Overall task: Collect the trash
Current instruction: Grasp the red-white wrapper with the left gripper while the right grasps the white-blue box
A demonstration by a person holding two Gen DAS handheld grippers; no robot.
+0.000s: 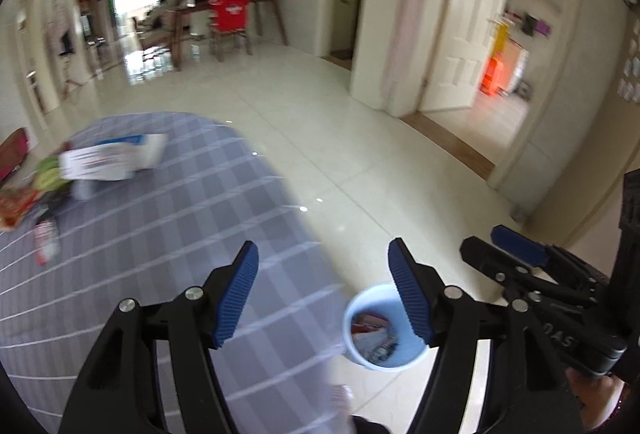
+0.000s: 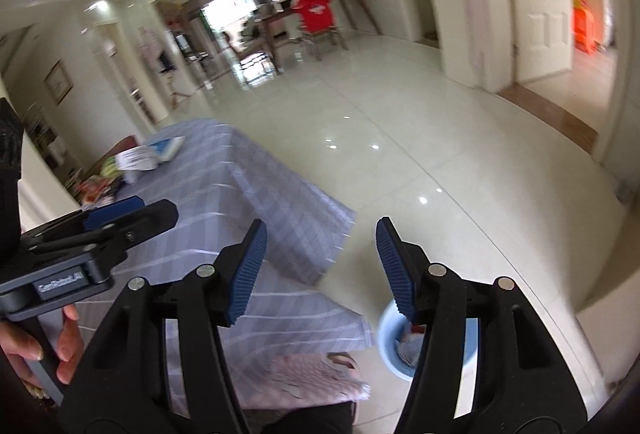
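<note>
- Left gripper (image 1: 323, 292): jaws stand apart with nothing between the blue pads; it hangs over the edge of the table, pointing down and forward.
- Right gripper (image 2: 321, 268): jaws likewise apart and empty. In the left wrist view it shows at the right edge, held in a hand (image 1: 592, 400).
- The left gripper appears at the left of the right wrist view, gripped by a hand (image 2: 44, 348).
- Bin (image 1: 384, 330): pale blue, round, standing on the floor just beside the table's near corner. Scraps of paper and wrappers lie inside it; details are blurred.
- Table (image 1: 168, 234): covered with a grey-blue checked cloth that hangs over the edge.
- Trash on the table: a white and blue box (image 1: 116, 158) at the far end, coloured wrappers (image 1: 24, 202) beside it at the left edge, and a small white and red packet (image 1: 46, 240) nearer. All lie well apart from both grippers.
- Floor (image 1: 360, 138): glossy pale tile.
- Both views are motion-blurred.
</note>
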